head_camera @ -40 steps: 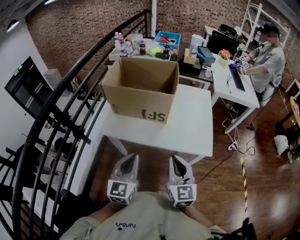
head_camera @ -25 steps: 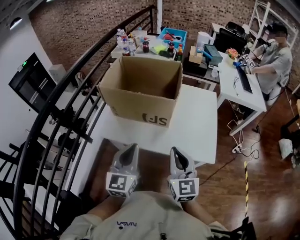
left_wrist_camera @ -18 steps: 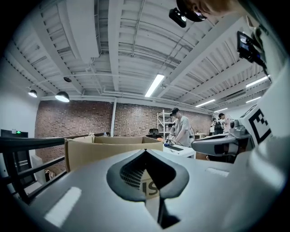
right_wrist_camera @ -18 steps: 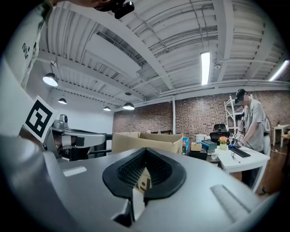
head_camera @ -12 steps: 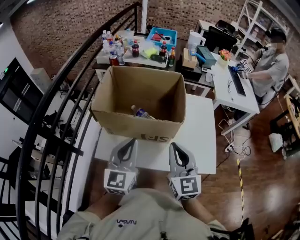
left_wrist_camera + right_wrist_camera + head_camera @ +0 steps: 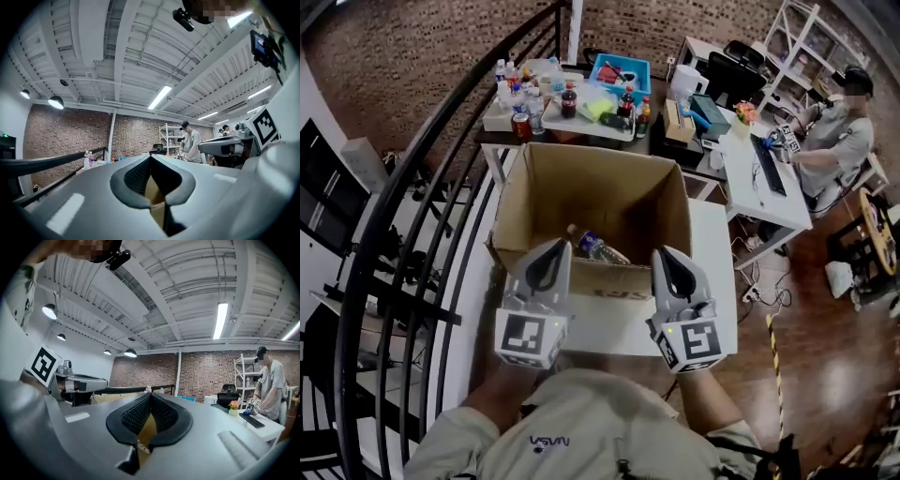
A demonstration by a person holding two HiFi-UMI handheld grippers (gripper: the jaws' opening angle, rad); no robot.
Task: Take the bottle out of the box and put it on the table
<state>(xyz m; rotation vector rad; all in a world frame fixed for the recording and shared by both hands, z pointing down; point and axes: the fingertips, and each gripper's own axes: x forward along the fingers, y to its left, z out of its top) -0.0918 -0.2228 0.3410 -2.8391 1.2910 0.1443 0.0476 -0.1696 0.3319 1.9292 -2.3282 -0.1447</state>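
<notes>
Nearing the box (image 6: 609,197) with left hand-held gripper (image 6: 551,251) and right hand-held gripper (image 6: 667,255) closed, empty, I now see its bottle (image 6: 598,247) inside.

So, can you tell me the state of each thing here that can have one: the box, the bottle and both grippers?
cardboard box: upright on the white table, top flaps open.
bottle: lying on its side inside the box, not held.
left gripper: jaws together, nothing between them, at the box's near wall.
right gripper: jaws together, nothing between them, at the box's near wall.
</notes>
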